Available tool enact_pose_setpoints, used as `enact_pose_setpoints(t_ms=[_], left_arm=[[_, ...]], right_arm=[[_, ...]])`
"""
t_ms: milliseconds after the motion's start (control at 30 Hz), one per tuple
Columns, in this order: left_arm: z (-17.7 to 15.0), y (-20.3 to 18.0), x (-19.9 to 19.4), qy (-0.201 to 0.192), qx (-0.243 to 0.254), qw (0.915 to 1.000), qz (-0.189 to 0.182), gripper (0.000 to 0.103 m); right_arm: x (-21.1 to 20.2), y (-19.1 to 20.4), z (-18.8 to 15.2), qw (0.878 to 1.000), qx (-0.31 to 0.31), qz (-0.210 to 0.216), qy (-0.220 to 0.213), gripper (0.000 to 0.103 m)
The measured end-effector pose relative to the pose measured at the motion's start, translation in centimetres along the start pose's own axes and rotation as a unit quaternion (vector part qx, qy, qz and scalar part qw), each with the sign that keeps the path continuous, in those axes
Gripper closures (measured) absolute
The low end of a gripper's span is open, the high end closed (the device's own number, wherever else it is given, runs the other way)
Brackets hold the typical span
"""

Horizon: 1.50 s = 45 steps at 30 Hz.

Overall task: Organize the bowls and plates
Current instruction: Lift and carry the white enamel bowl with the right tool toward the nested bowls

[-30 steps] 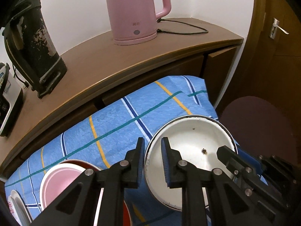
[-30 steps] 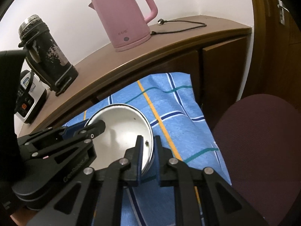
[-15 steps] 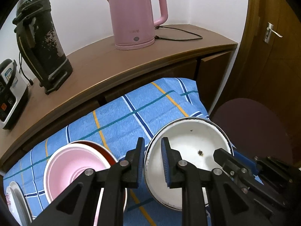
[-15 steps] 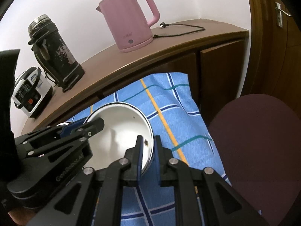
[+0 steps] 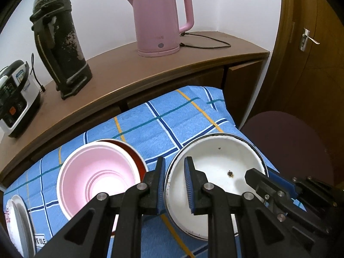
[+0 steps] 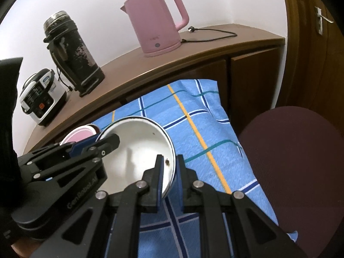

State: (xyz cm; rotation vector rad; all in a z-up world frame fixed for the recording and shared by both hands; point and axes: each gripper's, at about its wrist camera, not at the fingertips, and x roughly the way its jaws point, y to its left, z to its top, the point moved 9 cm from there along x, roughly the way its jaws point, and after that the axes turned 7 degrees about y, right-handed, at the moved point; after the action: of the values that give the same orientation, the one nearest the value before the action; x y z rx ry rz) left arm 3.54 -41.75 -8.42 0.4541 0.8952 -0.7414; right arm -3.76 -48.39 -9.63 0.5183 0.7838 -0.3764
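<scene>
Above the blue plaid tablecloth (image 5: 172, 124), both grippers pinch the white enamel bowl (image 5: 217, 163): left gripper (image 5: 174, 182) on its left rim, right gripper (image 6: 169, 176) on its right rim. Beside it sits a pink bowl (image 5: 96, 176) nested in a red one (image 5: 137, 157).

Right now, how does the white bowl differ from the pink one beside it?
The white bowl is gripped at opposite rims by the left gripper and right gripper; the pink bowl is untouched. The white bowl looks chipped inside; the pink bowl looks unmarked and sits in a red dish. Both are round, over the blue cloth.
</scene>
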Motion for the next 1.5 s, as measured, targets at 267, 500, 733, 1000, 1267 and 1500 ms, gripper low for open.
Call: enact_pose_setpoints(t_ms=[267, 500, 733, 1000, 1267, 1500], left_arm=[[-1.2, 0.4, -1.2, -0.005, -0.004, 1.0, 0.004, 0.083], [-2.0, 1.1, -2.4, -0.012, -0.012, 0.9998, 0.004, 0.083], [-2.4, 2.7, -3.9, -0.024, -0.026, 0.9993, 0.009, 0.083], [-2.5, 4.2, -5.4, -0.035, -0.036, 0.9986, 0.014, 0.083], [-2.0, 6.9, -6.7, -0.05, -0.056, 0.9967, 0.03, 0.083], [-0.9, 9.7, -7.6, -0.061, -0.074, 0.9943, 0.047, 0.083]], right_arm=[[-1.1, 0.8, -0.8, 1.0, -0.006, 0.004, -0.004, 0.092], [-2.0, 1.9, -1.6, 1.0, -0.015, 0.005, -0.006, 0.092], [-2.5, 3.7, -1.7, 0.999, -0.031, 0.009, -0.011, 0.092], [-2.9, 5.6, -1.5, 0.999, -0.042, 0.018, -0.015, 0.092], [-3.5, 8.4, -0.4, 0.997, -0.066, 0.029, -0.027, 0.092], [-3.3, 11.0, 1.0, 0.995, -0.086, 0.043, -0.03, 0.092]])
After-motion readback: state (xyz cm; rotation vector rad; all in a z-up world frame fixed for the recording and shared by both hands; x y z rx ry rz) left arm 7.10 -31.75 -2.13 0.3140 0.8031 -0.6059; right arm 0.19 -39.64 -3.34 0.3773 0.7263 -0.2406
